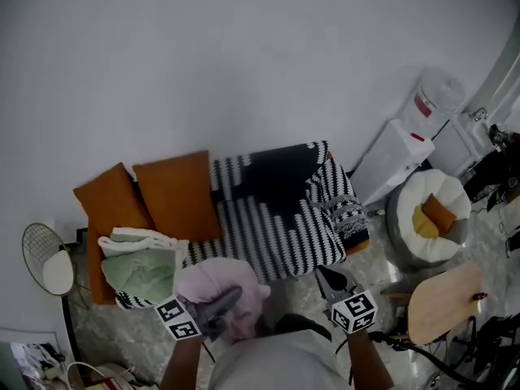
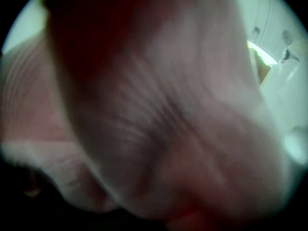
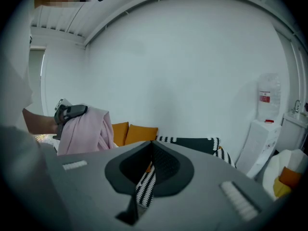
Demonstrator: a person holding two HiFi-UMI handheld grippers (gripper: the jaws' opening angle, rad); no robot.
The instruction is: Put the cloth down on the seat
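Observation:
A pink cloth [image 1: 213, 279] hangs bunched from my left gripper [image 1: 231, 298], which is shut on it just in front of the sofa's front edge. The cloth [image 2: 159, 119] fills the left gripper view and hides the jaws there. In the right gripper view the left gripper [image 3: 72, 112] shows at the left with the pink cloth [image 3: 87, 131] draped below it. The seat is a sofa with a black-and-white striped cover [image 1: 268, 226]. My right gripper [image 1: 333, 279] hovers in front of the sofa's right end; its jaws [image 3: 152, 145] meet at the tips with nothing between them.
Two orange cushions [image 1: 175, 193] lean at the sofa's left, with folded green and white cloths [image 1: 145, 268] in front of them. A white water dispenser [image 1: 400, 159], a round pouf [image 1: 431, 216] and a wooden table [image 1: 445, 301] stand at the right. A small fan [image 1: 47, 260] stands at the left.

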